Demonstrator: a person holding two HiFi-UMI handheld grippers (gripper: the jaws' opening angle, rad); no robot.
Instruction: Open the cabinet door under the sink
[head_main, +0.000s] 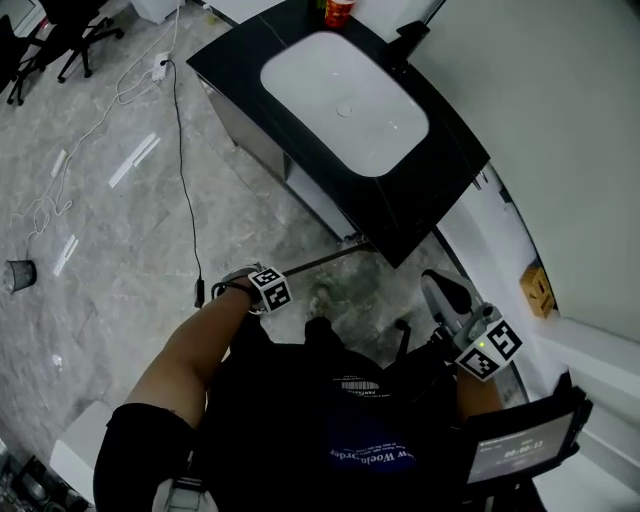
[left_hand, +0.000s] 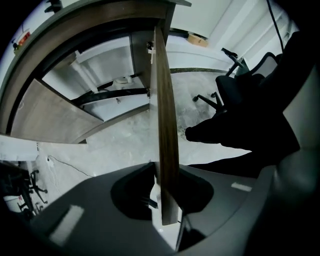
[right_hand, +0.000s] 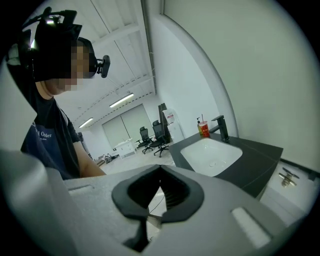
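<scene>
Cabinet door, a brown wood-grain panel, standing open from the cabinet under the sink. Edge-on in the left gripper view, with the open cabinet interior to its left. In the head view only a thin dark line from the cabinet corner toward the left tongs.

Above it, black stone surface carrying a white rectangular sink. Both seen from overhead in the head view and from the side in the right gripper view, with the door itself outside that last view.

Left tongs pointing down, clenched on the door's top edge, panel sandwiched between the pads.

Right tongs clenched on nothing, well apart from the door, aimed toward the sink.

Small red container just beside a black faucet at the sink's far rim.
</scene>
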